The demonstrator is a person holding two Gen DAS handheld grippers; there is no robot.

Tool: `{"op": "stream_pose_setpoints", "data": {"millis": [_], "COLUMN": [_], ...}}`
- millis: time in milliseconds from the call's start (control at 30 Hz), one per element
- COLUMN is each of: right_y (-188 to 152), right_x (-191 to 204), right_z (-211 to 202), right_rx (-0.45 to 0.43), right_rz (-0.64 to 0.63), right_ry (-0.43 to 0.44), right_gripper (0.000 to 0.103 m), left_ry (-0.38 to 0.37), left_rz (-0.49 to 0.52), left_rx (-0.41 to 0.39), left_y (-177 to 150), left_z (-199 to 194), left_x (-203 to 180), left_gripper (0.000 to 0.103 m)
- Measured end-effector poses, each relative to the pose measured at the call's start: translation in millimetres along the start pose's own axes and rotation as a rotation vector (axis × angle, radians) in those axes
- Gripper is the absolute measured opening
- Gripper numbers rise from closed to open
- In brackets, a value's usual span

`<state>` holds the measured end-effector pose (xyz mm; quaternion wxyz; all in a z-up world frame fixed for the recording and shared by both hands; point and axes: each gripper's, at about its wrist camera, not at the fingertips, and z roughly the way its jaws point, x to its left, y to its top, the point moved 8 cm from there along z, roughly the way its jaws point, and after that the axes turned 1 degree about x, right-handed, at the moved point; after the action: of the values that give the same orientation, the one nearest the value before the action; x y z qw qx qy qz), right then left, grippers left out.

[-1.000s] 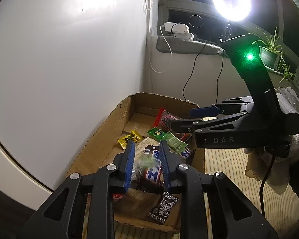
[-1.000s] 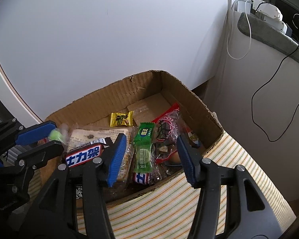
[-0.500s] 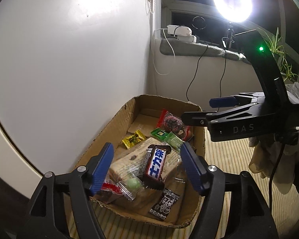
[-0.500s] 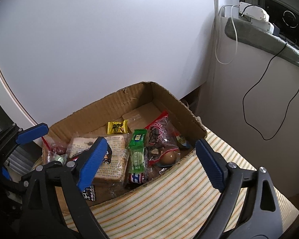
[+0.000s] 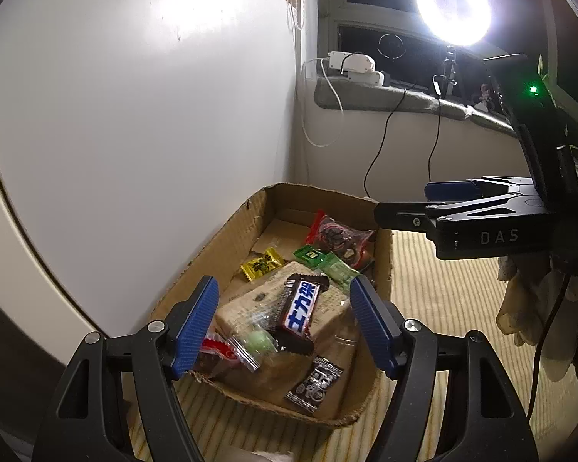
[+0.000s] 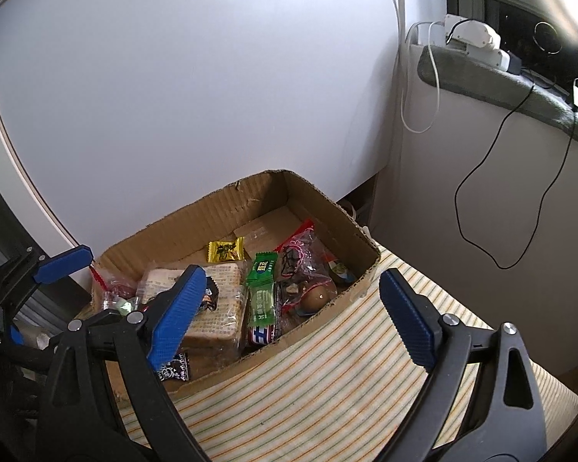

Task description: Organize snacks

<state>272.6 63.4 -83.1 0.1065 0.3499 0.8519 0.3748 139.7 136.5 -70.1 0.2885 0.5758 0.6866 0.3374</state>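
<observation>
An open cardboard box [image 5: 219, 242] [image 6: 327, 200] holds several snacks. A dark Snickers bar [image 5: 300, 310] lies on a pale cracker pack [image 5: 250, 300] [image 6: 219, 304]. A small green candy [image 5: 260, 342] lies beside them. A yellow candy [image 5: 261, 263] [image 6: 226, 251], a green packet [image 5: 329, 261] [image 6: 262, 292] and a clear bag with red trim [image 5: 333, 233] [image 6: 300, 258] lie further in. My left gripper [image 5: 285, 323] is open and empty above the box's near end. My right gripper [image 6: 289, 315] is open and empty above the box's front wall; it also shows in the left wrist view [image 5: 443, 202].
The box sits on a striped cloth [image 6: 327, 365] [image 5: 443, 288] against a white wall [image 5: 135, 115]. A black sachet [image 5: 314, 385] [image 6: 173, 369] lies at the box's near corner. A grey sill [image 6: 501, 88] with cables and a bright ring light [image 5: 452, 4] are behind.
My left gripper opened, let go of the green candy into the box and drew back. My right gripper opened wider and also pulled back and up.
</observation>
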Motion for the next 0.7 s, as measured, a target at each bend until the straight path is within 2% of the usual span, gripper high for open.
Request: {"op": "stream_pose_setpoints", "data": {"millis": [167, 267, 433, 567, 700], "right_y": [-3.6, -6.6, -13.7, -21.0, -32.5], "right_x": [2.6, 4.6, 6.4, 7.6, 7.3], "right_z": [-22.0, -33.3, -59.0, -81.9, -100.1], "right_rx": [-0.039, -0.059, -0.102, -0.149, -0.169], "right_rz": [-0.005, -0.007, -0.010, -0.003, 0.011], "right_ry": [-0.013, -0.023, -0.052, -0.074, -0.093], "right_gripper": [0.094, 0.094, 0.094, 0.103, 0.103], "left_ry": [0.009, 0.015, 0.027, 0.027, 0.028], "left_rz": [0.001, -0.004, -0.016, -0.031, -0.023], "left_rx": [-0.022, -0.032, -0.044, -0.052, -0.060], "left_y": [0.8, 0.4, -4.5, -8.1, -11.5], "left_z": [-12.4, -20.5, -35.1, -46.2, -55.3], "left_x": [-5.2, -7.5, -7.8, -9.0, -12.7], "left_gripper": [0.071, 0.081, 0.081, 0.081, 0.081]}}
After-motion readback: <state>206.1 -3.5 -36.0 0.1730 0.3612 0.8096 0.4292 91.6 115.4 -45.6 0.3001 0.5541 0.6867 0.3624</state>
